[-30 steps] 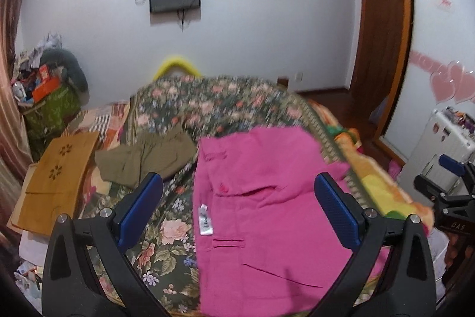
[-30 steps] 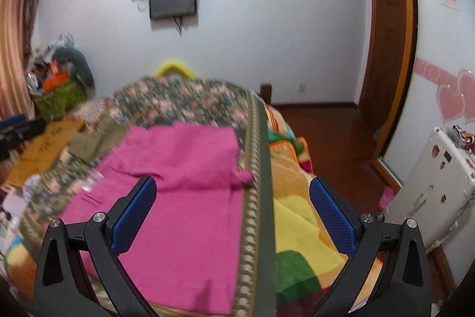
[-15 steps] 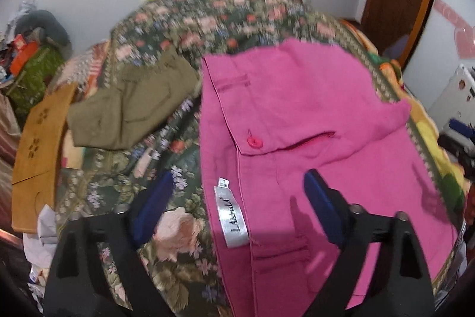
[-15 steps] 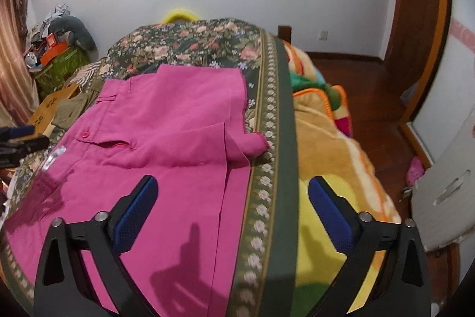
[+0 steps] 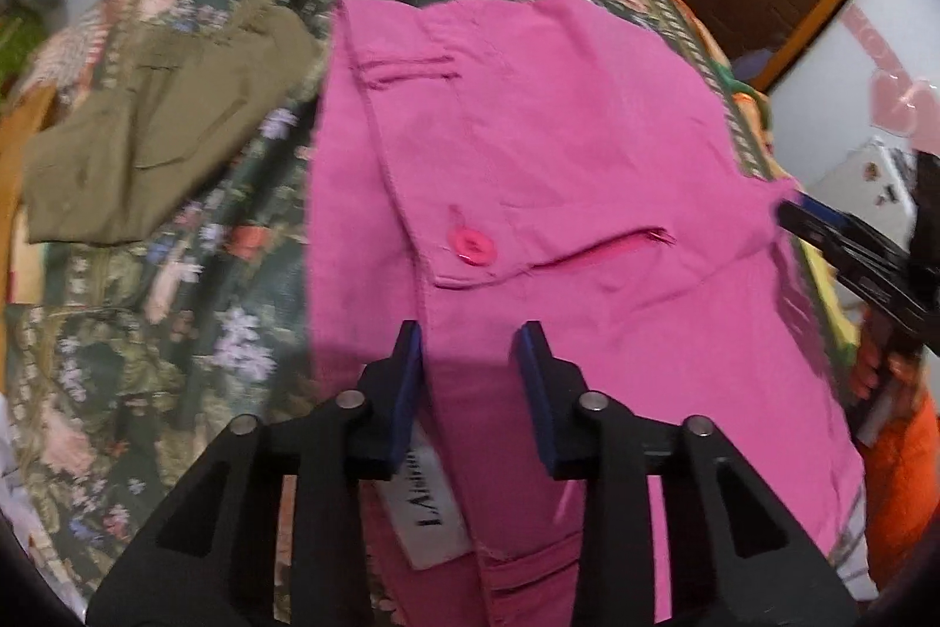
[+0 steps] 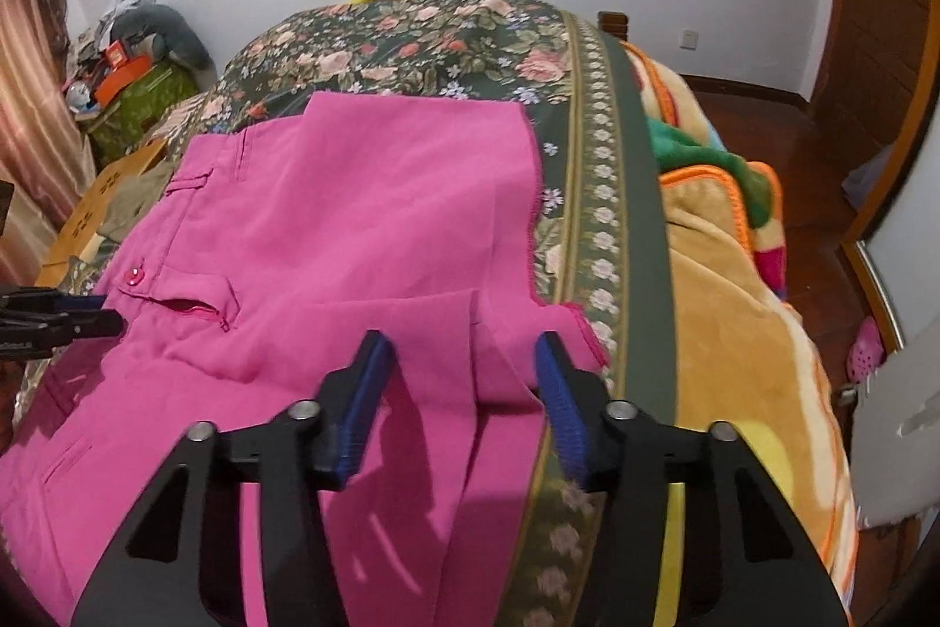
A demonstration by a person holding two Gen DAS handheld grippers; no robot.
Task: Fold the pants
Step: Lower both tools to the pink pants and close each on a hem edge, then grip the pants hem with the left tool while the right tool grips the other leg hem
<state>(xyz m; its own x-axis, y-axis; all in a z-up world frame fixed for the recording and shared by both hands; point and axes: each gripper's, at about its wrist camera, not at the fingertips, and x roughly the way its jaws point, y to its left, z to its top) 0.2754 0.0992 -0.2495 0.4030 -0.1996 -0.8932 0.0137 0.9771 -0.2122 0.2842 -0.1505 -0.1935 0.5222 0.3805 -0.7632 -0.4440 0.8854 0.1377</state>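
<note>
Pink pants [image 5: 564,168] lie spread on a floral bedspread [image 5: 176,286], waistband to the left, with a pink button [image 5: 470,248] and a white label [image 5: 435,521]. My left gripper [image 5: 470,351] is low over the waistband edge near the label, jaws partly closed with a gap, pink cloth between them. My right gripper [image 6: 464,362] is over the pants [image 6: 329,239] at the crotch corner near the bed's right border, jaws partly closed with a gap. Each gripper shows at the edge of the other's view.
Folded olive pants [image 5: 147,139] lie left of the pink ones. A colourful blanket [image 6: 734,309] hangs off the bed's right side above a wooden floor. Clutter and a cardboard box [image 6: 100,198] stand at the left. A white case [image 6: 893,427] is at the right.
Both grippers have dropped and moved forward onto the pink pants. Both jaws have narrowed from wide open to a small gap.
</note>
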